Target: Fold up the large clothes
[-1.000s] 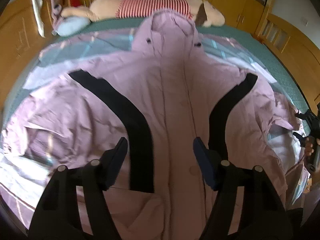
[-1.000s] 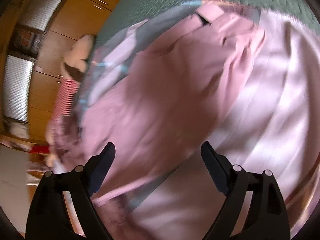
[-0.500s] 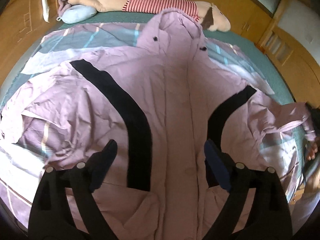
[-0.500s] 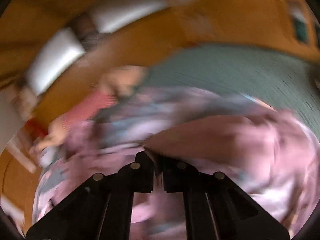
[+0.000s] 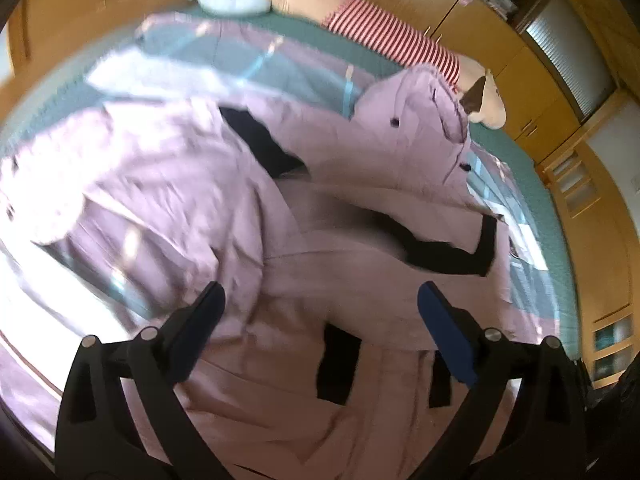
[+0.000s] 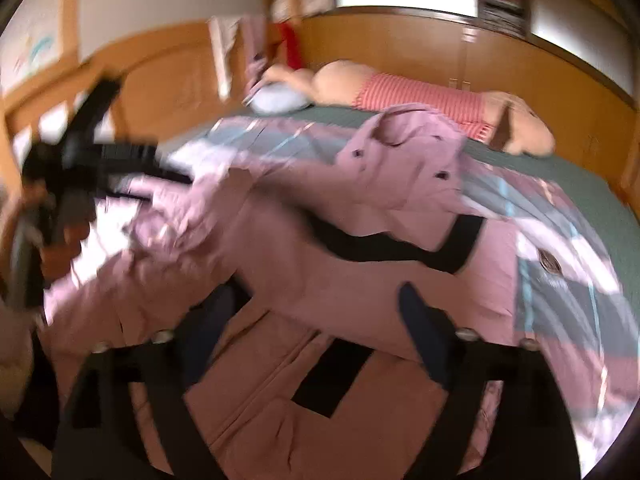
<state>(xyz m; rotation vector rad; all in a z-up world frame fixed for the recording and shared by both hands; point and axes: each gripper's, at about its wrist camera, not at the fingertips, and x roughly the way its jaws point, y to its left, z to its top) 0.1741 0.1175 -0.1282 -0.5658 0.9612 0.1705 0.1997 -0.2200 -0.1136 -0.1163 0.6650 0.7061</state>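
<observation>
A large pink hooded jacket [image 5: 360,208] with black stripes lies front up on the bed. Its right sleeve [image 5: 360,276] is folded across the chest, black stripe showing. The left sleeve [image 5: 132,184] is still spread out to the left. My left gripper [image 5: 320,312] is open and empty above the jacket's lower body. My right gripper [image 6: 316,312] is open and empty over the folded sleeve [image 6: 360,276]. The hood [image 6: 408,148] points toward the far side. My left gripper also shows at the left edge of the right wrist view [image 6: 80,152], blurred.
A plaid quilt [image 5: 248,68] covers the green bed [image 6: 540,164]. A long plush toy in a red striped shirt [image 6: 420,96] and a pale blue pillow [image 5: 232,0] lie at the far side. Wooden cabinets [image 6: 420,52] surround the bed.
My right gripper shut on the right sleeve, carried it across the chest, then opened and let go. My left gripper moved left and tilted, staying open.
</observation>
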